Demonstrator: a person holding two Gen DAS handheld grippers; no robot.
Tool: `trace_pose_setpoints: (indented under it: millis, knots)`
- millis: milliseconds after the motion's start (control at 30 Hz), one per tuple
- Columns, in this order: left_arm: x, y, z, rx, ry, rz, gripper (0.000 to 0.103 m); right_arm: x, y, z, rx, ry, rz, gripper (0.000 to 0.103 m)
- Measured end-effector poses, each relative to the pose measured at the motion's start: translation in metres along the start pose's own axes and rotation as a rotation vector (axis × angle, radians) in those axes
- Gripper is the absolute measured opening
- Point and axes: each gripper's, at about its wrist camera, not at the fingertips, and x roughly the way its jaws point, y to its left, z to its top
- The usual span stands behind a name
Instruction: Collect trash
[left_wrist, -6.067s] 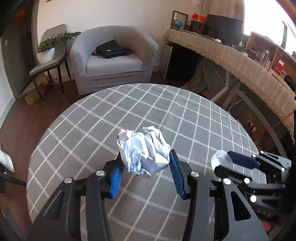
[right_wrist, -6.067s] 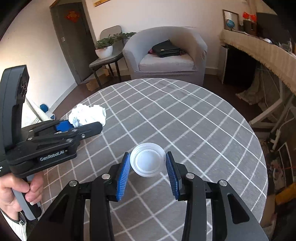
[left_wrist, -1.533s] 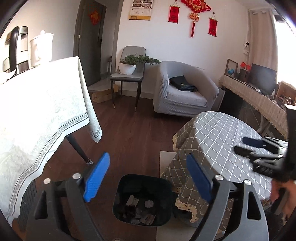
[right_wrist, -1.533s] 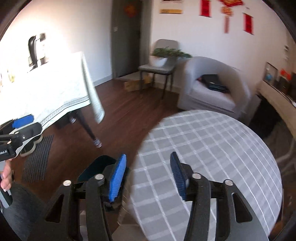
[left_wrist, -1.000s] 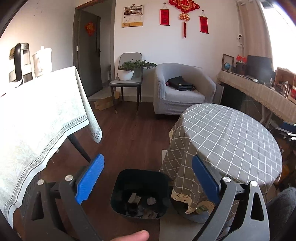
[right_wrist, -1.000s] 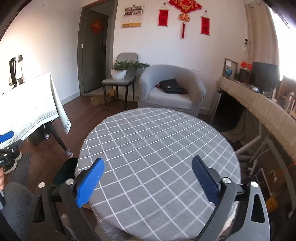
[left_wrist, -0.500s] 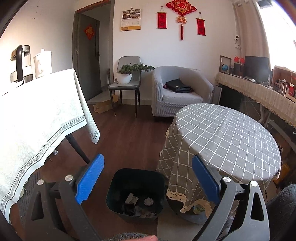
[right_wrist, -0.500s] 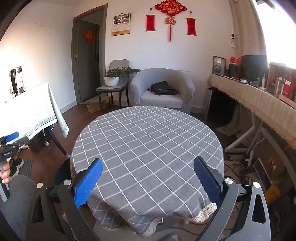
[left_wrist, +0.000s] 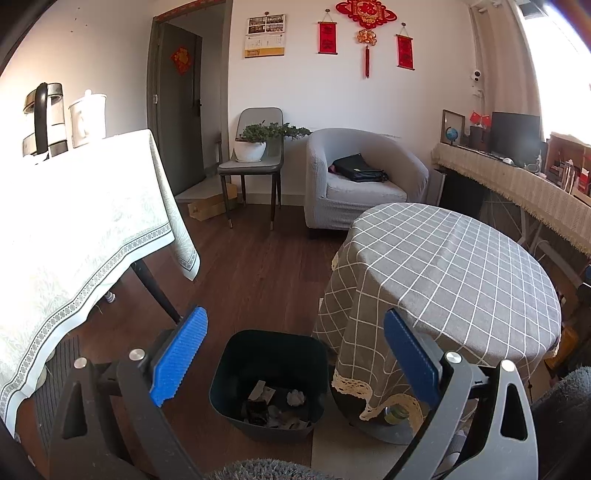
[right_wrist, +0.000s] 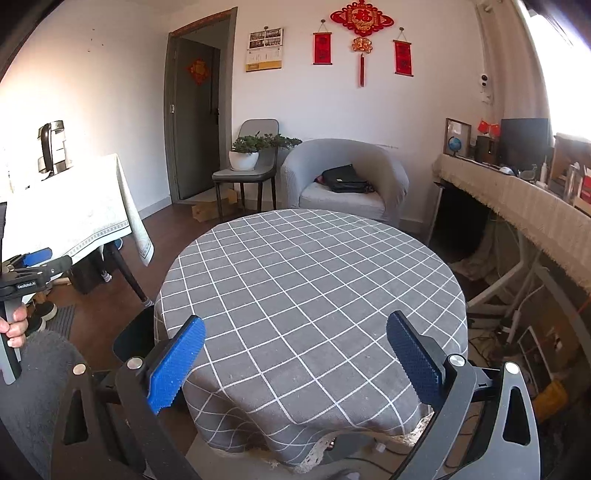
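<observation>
Trash sits in the bin (left_wrist: 269, 373), both your grippers spread wide and empty.
Bin stands on the floor just beside the round table (right_wrist: 310, 280); your left gripper (left_wrist: 291, 354) hangs above the bin, right gripper (right_wrist: 295, 362) faces the bare tabletop, likely done.

"GenRobot.AI" stands on the left hand-held gripper (right_wrist: 31, 264).
</observation>
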Motion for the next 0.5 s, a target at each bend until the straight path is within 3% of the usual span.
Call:
trace_pose_setpoints:
  millis: [500]
  knots:
    - [0.0067,-0.0047,-0.0027,0.011,0.013,0.004,0.098,0.0014,-0.0056,-0.0020,0.015,0.008,-0.005,0.099]
